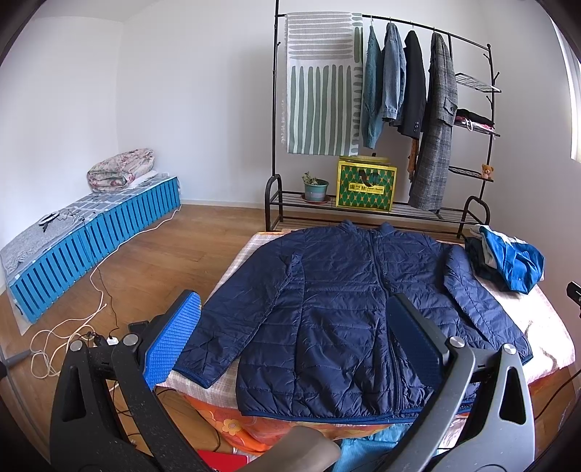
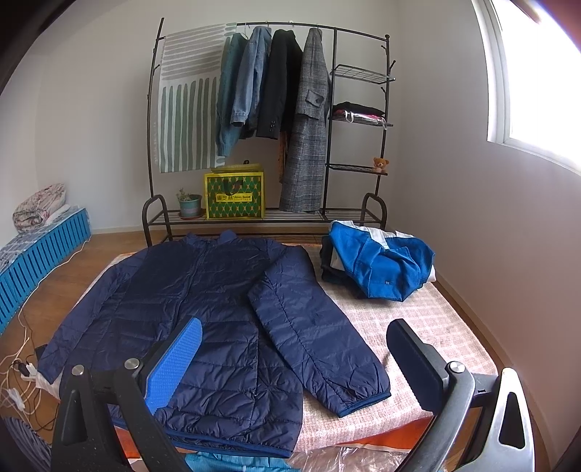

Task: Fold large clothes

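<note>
Navy quilted jacket (image 1: 348,308) is lying spread flat on the bed (image 2: 417,319), collar pointing away toward the clothes rack (image 2: 268,32), its long axis running straight ahead. Both the left tool (image 1: 290,341) and right tool (image 2: 294,366) are hovering wide open, gripping nothing, the right one sitting nearer the right sleeve (image 2: 319,337).

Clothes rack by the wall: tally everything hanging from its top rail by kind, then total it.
Green-striped white cloth: 1
Blue denim jackets: 2
Black blazer: 1
Grey plaid long coat: 1
Total: 5
</note>
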